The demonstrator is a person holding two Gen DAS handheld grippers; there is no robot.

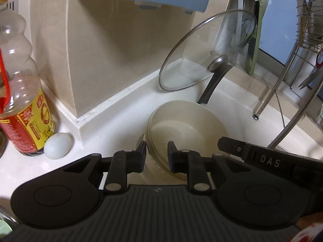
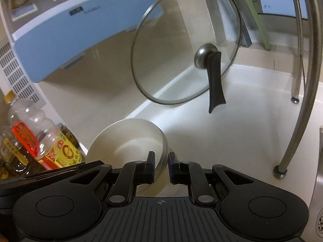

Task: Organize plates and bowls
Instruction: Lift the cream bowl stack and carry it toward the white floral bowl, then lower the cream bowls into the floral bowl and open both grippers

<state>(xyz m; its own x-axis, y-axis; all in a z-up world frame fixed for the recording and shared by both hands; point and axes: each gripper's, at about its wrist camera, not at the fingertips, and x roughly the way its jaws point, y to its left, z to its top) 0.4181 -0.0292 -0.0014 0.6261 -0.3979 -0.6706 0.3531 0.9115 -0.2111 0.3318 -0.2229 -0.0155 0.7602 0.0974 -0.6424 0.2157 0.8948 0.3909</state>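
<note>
Roughly midway: L gripper [image 1: 157, 153] & R gripper [image 2: 161, 162] both pinch rims of stacked bowls [image 1: 182, 129] over counter [image 1: 232, 109], w/ dish rack [image 1: 306, 38] placement left.

The white counter [image 1: 113, 125] bears an oil bottle [image 1: 22, 100], a pale egg [image 1: 57, 145] (touching it) and rack legs [image 2: 280, 170].

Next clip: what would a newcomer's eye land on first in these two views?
The stack of cream bowls, gripped at opposite rims by the left gripper and right gripper, above the white counter. Behind it a glass lid leans in the corner; an oil bottle and pale egg sit left.
</note>
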